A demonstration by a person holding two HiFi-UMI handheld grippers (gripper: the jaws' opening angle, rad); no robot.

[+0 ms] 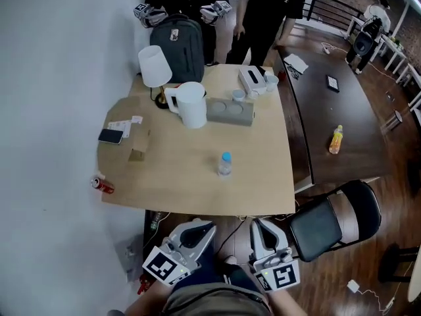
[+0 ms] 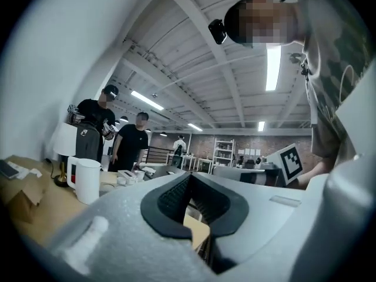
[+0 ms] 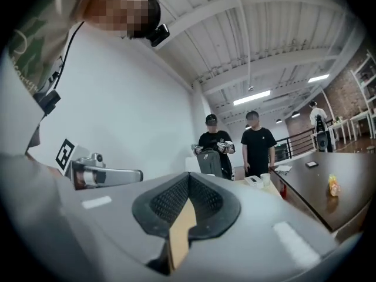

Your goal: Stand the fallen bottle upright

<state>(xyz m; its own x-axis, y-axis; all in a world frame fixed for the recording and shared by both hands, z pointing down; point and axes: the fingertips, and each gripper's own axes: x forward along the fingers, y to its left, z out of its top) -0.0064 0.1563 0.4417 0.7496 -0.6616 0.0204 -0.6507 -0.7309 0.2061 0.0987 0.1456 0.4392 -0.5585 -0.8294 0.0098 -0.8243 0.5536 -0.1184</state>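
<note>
Claws first: your left claw (image 2: 189,178) had its dark ribbed jaws closed together with nothing between them. Your right claw (image 3: 189,180) was the same, jaws met at the tips and empty, with only a sliver of tan surface showing through the gap beneath.

In the head view you held both level and close to your body, short of the near edge of the pale wooden bench (image 1: 263,193). That put them well apart from the task's thing. I judged this a sensible place for them, since closed, idle claws kept off the bench could not knock anything over.

The small clear plastic bottle with a blue cap (image 1: 225,164) stood upright on its base in the open near half of the bench, touching nothing. The job looked finished.

Farther back, a white plastic jug (image 1: 191,104) and a grey oblong box (image 1: 230,111) sat together. A red can (image 1: 102,185) lay on its side at the left edge.
</note>
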